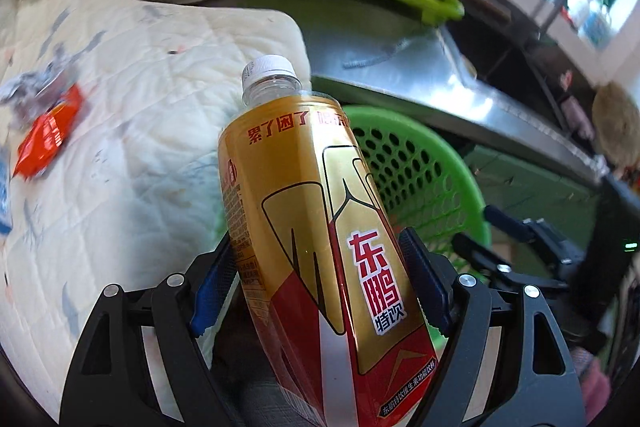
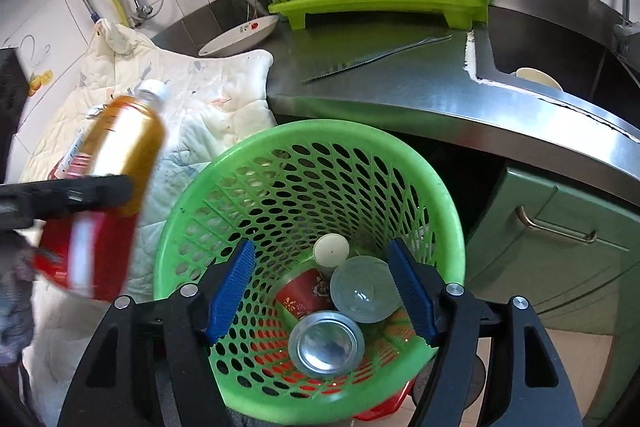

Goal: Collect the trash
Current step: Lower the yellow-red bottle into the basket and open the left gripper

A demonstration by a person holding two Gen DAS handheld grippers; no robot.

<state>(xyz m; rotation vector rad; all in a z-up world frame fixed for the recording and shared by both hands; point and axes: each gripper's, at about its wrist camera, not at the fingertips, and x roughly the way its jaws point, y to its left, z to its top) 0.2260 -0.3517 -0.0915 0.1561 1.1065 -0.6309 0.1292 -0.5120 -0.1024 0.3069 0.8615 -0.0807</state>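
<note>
Pinching a gold-and-red drink bottle point(image 1: 320, 227) between its blue pads, the left hand-held gripper point(image 1: 320, 283) tilts steeply down, with the bottle's white cap leaning away over the quilted cloth point(image 1: 140, 87) beside the green basket point(image 2: 448, 195). The right hand-held gripper point(image 2: 320, 291) points down into that basket, jaws spread and empty, above a can point(image 2: 326, 343) and cups lying at the bottom.
</note>
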